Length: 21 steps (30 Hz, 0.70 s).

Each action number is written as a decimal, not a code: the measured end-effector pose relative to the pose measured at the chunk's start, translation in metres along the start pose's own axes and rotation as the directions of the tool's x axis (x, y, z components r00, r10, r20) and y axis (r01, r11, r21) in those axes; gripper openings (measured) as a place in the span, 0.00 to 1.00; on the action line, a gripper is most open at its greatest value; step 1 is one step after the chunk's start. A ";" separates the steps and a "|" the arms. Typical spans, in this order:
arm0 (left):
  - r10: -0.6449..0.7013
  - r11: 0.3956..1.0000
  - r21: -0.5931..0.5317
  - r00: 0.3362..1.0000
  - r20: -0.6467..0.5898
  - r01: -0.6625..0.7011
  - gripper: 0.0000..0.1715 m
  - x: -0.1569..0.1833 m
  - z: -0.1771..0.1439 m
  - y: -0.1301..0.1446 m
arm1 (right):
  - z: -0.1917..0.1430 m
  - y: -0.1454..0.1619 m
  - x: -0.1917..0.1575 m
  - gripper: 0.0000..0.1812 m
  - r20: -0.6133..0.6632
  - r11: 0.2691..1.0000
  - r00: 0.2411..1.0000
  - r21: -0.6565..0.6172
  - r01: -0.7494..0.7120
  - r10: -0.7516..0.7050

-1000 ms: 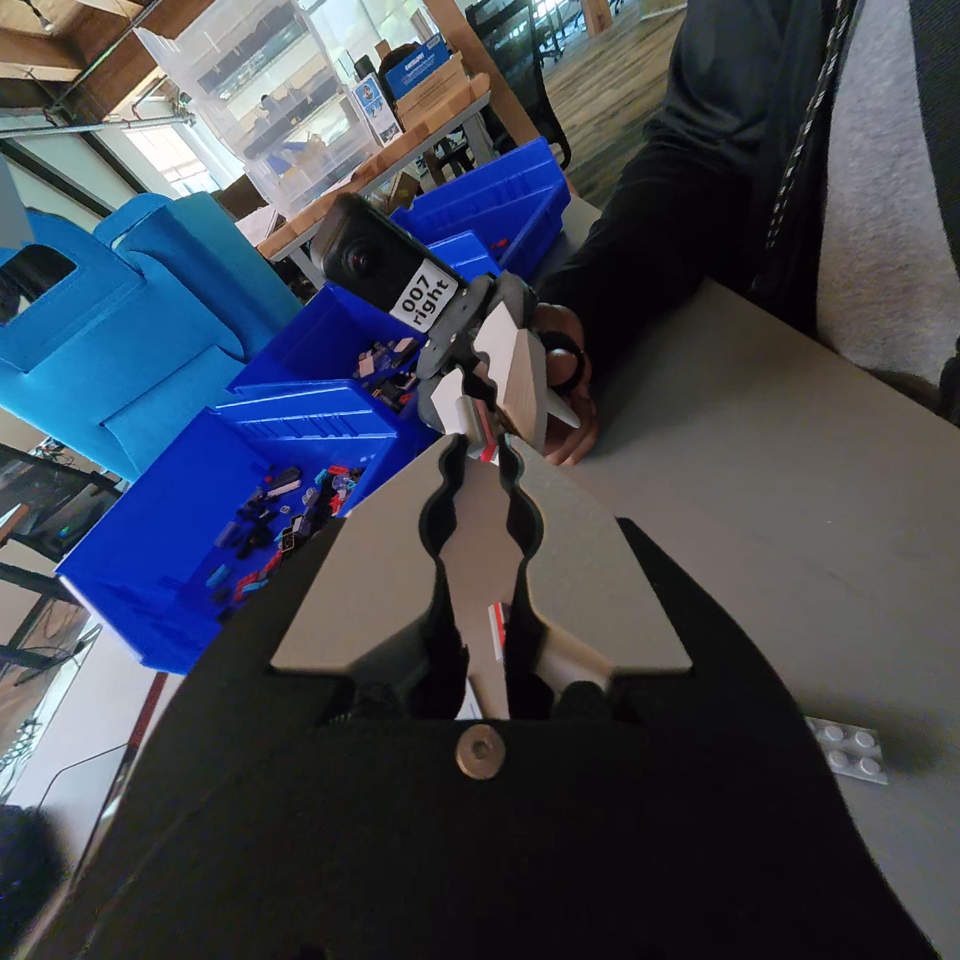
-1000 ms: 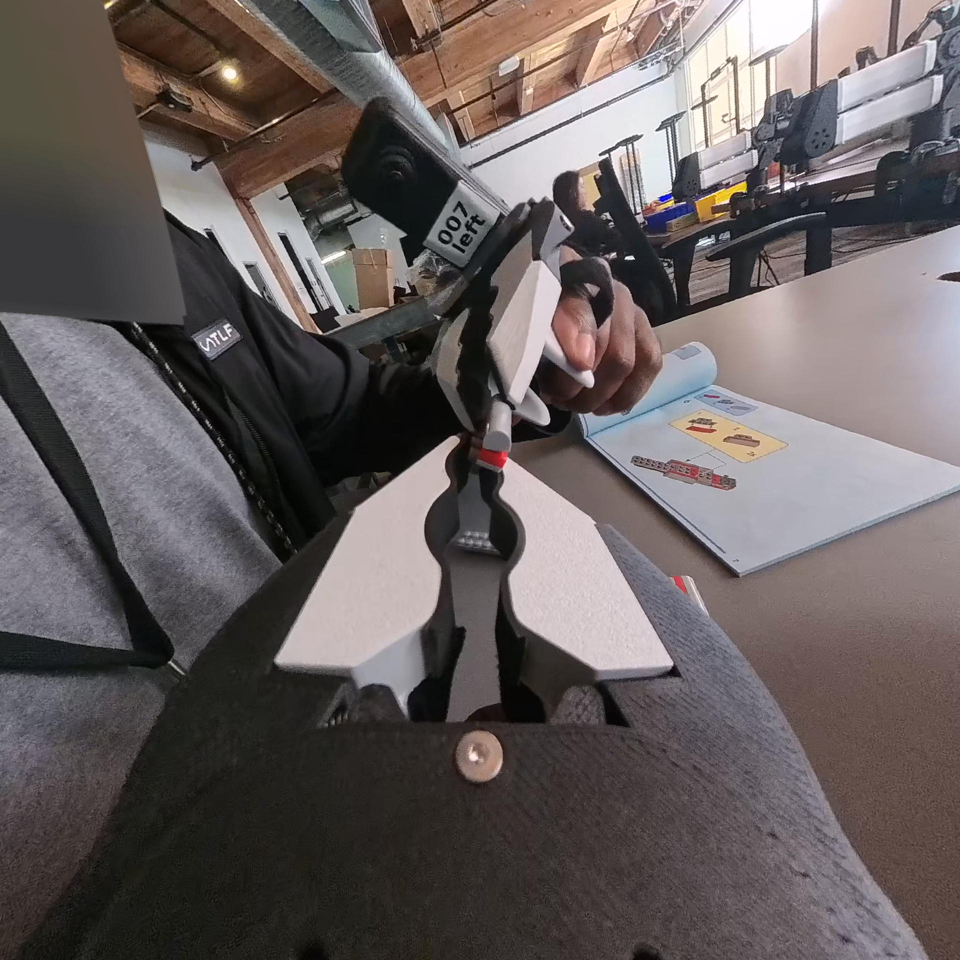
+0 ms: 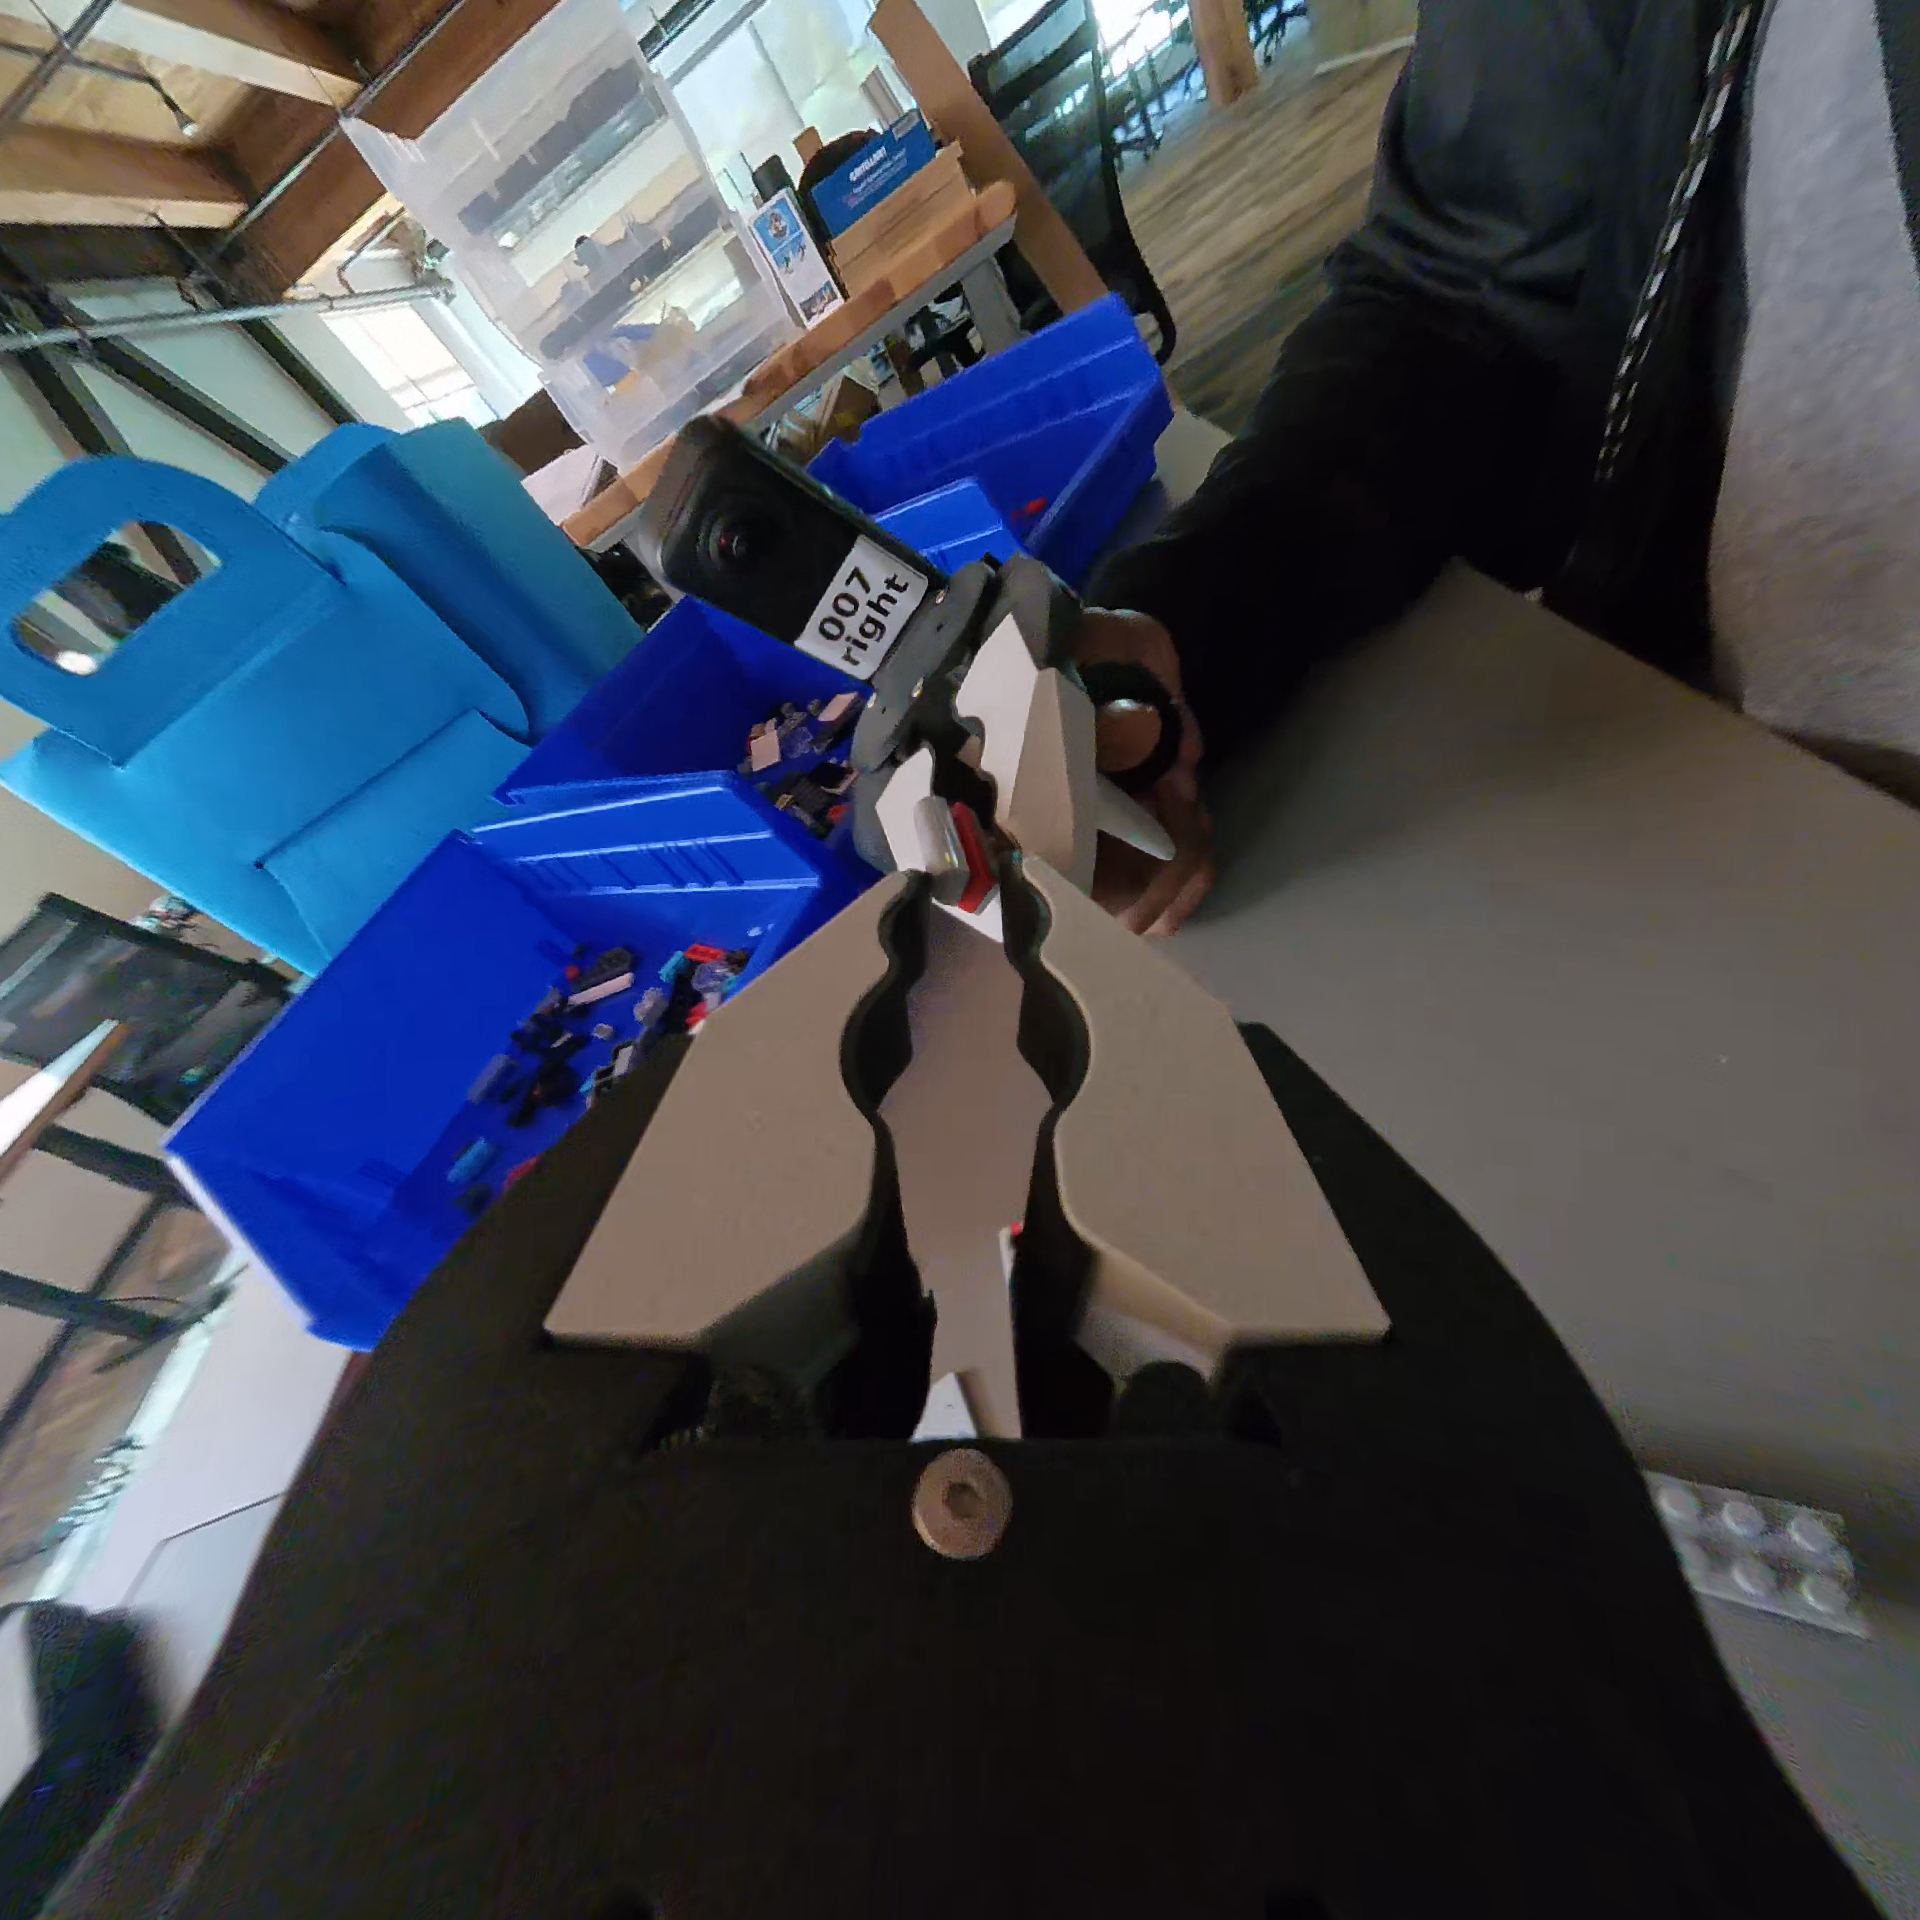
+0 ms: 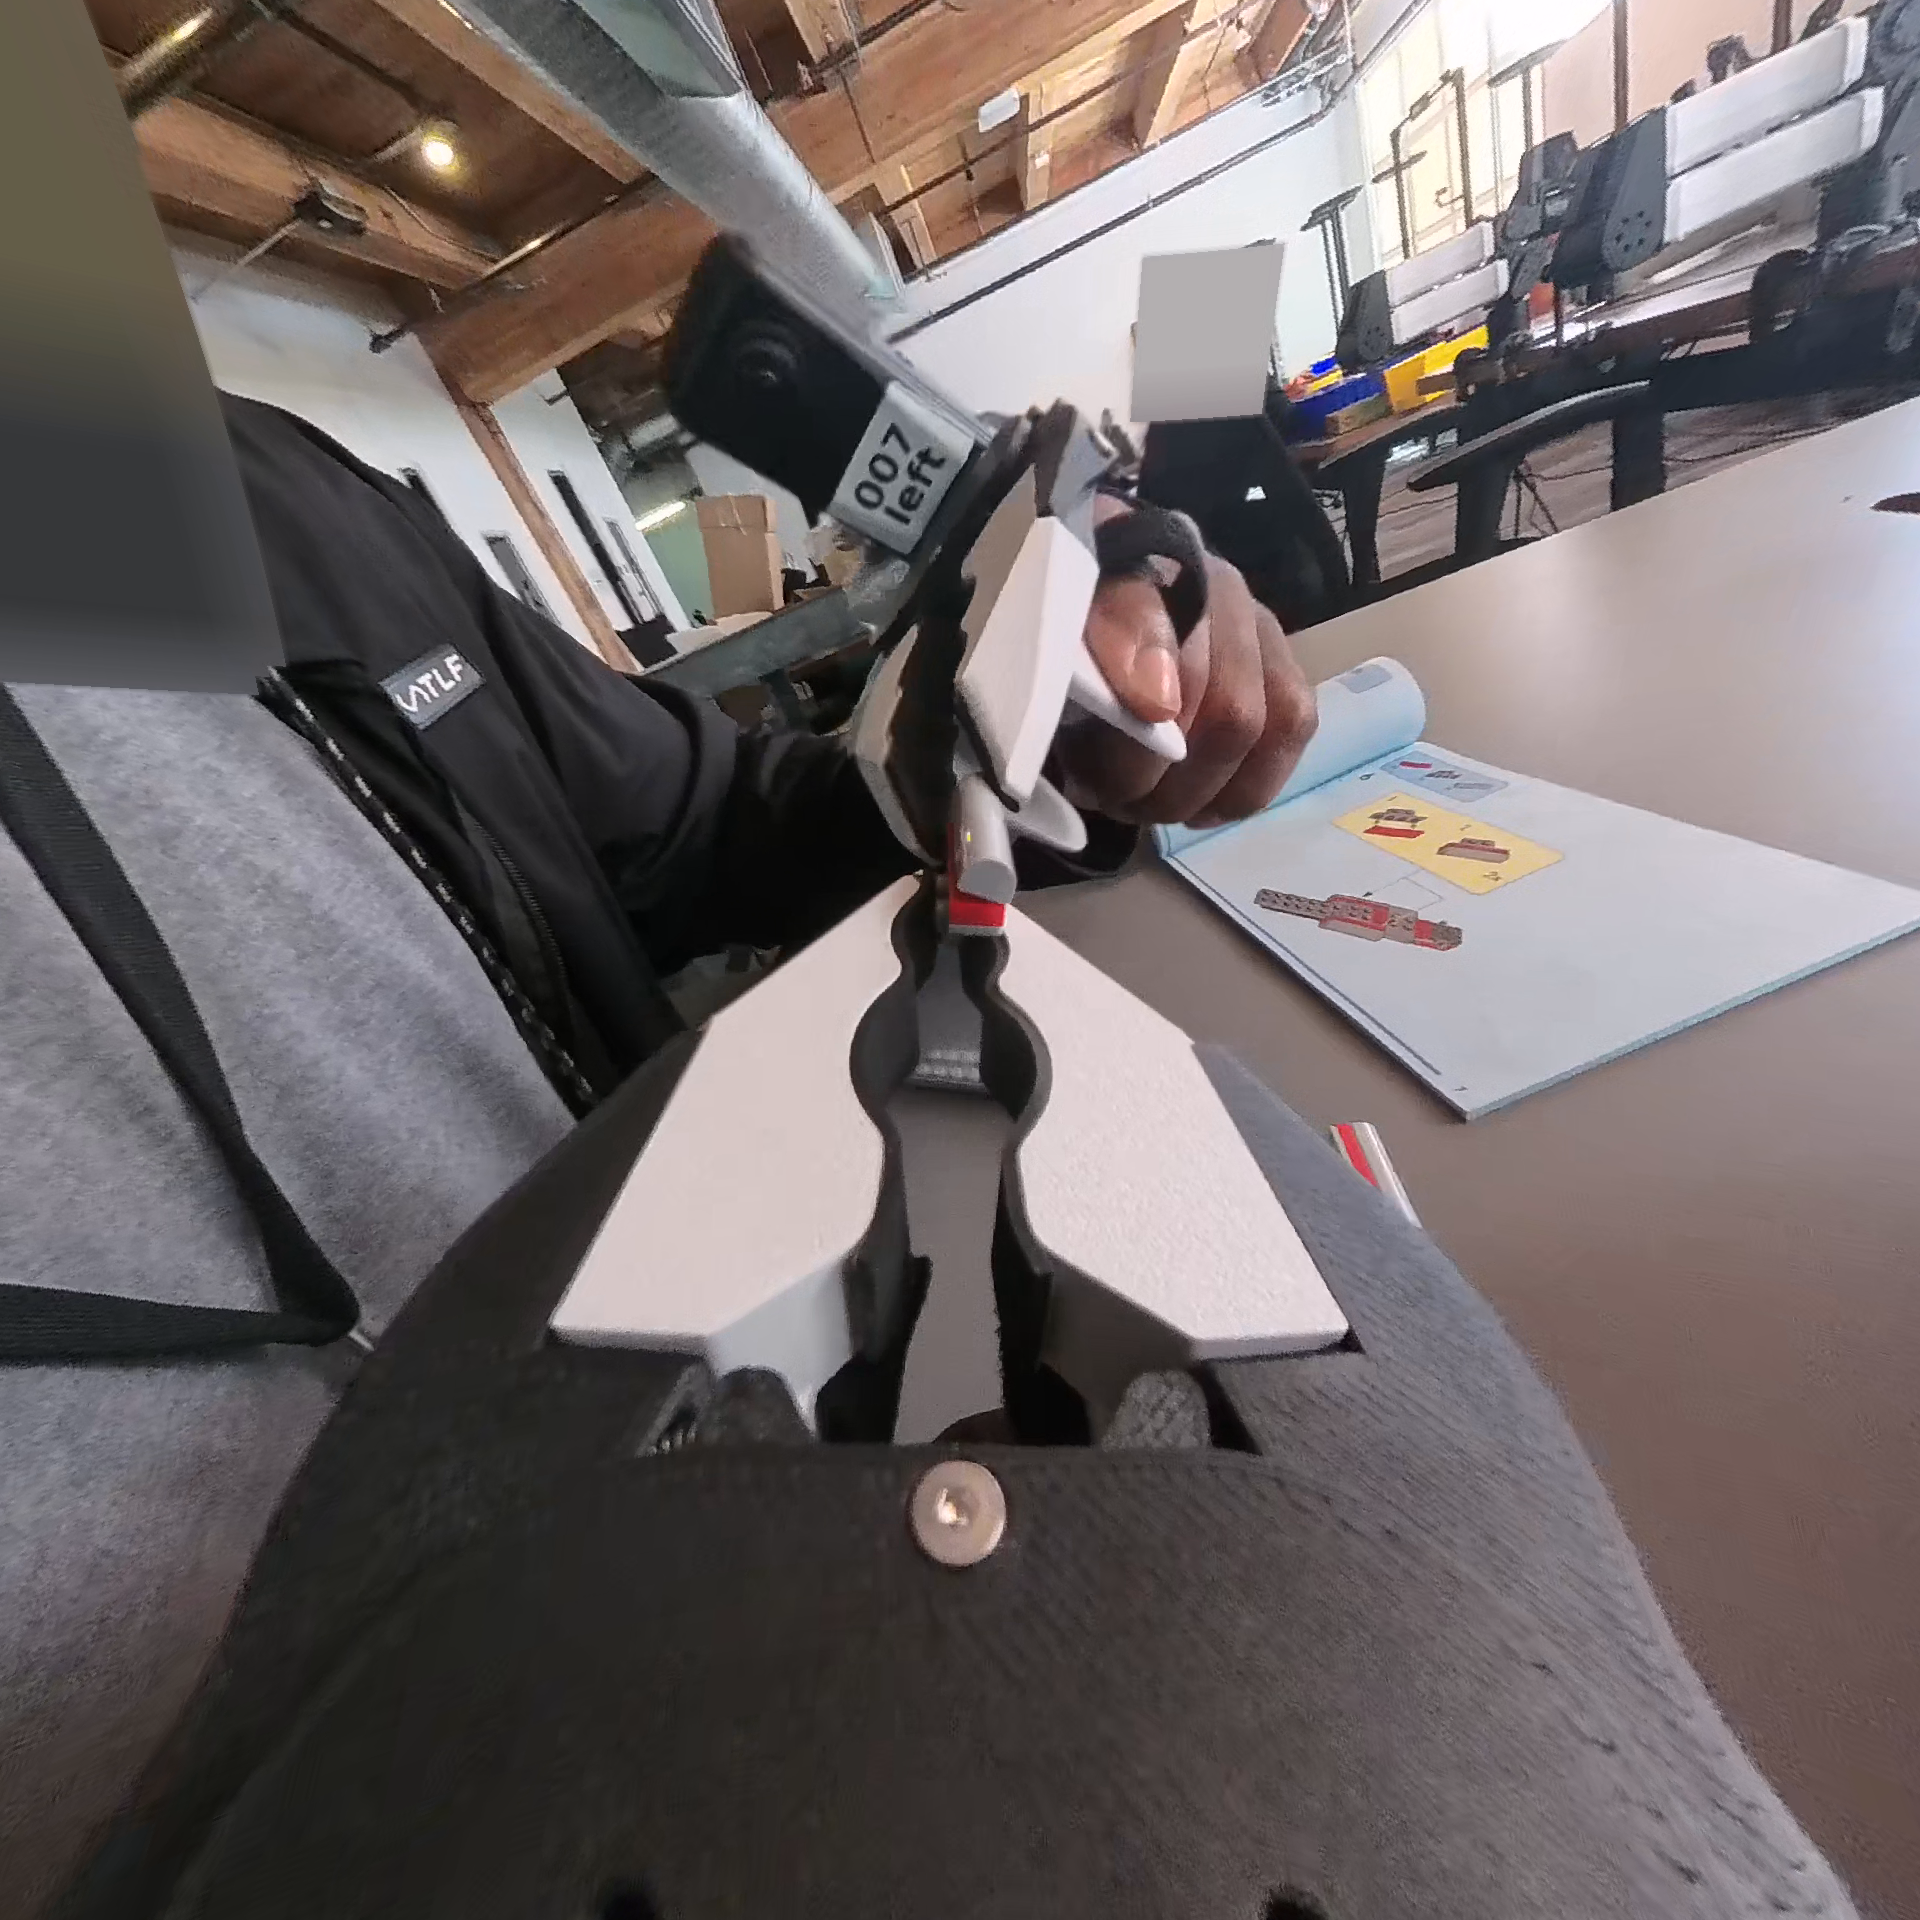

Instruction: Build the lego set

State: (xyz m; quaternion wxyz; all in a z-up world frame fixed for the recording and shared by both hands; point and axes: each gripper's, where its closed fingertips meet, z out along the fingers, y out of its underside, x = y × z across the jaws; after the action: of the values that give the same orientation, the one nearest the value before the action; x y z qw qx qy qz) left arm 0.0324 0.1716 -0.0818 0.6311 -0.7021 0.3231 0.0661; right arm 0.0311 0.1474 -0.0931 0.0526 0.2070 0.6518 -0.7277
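Tilted since earlier, grey-and-red piece [image 4: 977, 868] meets both grippers' jaws — mid-air.

You've turned the grey-and-red lego piece [image 3: 951, 854] in your right tool [image 3: 961, 831]: its light grey rounded part now faces the left tool [image 3: 961, 899], where a second ago only a thin red edge showed between the tips.

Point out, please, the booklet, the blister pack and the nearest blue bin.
booklet [image 4: 1558, 935]: right wrist view, middle of the open page.
blister pack [image 3: 1756, 1558]: left wrist view, its foil top.
blue bin [image 3: 343, 1174]: left wrist view, bare inner floor.
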 end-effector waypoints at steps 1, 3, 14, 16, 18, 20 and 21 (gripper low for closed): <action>0.028 1.000 -0.011 1.000 0.010 -0.028 0.08 0.000 0.000 0.000 | 0.000 0.000 0.000 0.03 0.004 1.000 1.000 0.001 -0.014 0.014; 0.083 0.996 -0.036 0.996 0.028 -0.082 0.07 -0.001 0.000 0.002 | 0.000 0.000 0.001 0.03 0.010 0.999 0.999 0.002 -0.045 0.045; 0.204 0.976 -0.091 0.977 0.068 -0.198 0.07 -0.003 0.001 0.005 | -0.001 -0.002 0.000 0.03 0.053 0.991 0.990 0.015 -0.132 0.131; 0.190 0.979 -0.088 0.980 0.052 -0.185 0.07 -0.001 0.001 0.006 | -0.001 0.000 0.000 0.03 0.052 0.992 0.990 0.007 -0.130 0.129; 0.166 0.984 -0.079 0.985 0.039 -0.163 0.07 0.000 0.001 0.005 | -0.001 0.000 -0.002 0.02 0.057 0.992 0.991 0.001 -0.123 0.122; 0.124 0.990 -0.069 0.992 0.017 -0.122 0.07 0.002 0.001 0.005 | 0.000 0.002 -0.004 0.02 0.064 0.994 0.992 -0.009 -0.111 0.111; 0.117 0.991 -0.066 0.993 0.011 -0.116 0.06 0.003 0.001 0.005 | 0.000 0.003 -0.004 0.02 0.063 0.995 0.993 -0.014 -0.103 0.104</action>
State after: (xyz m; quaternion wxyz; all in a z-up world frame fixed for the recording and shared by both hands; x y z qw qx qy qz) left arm 0.0322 0.1710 -0.0882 0.6053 -0.7017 0.3567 0.1183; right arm 0.0358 0.1463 -0.0940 0.1121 0.2167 0.6419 -0.7269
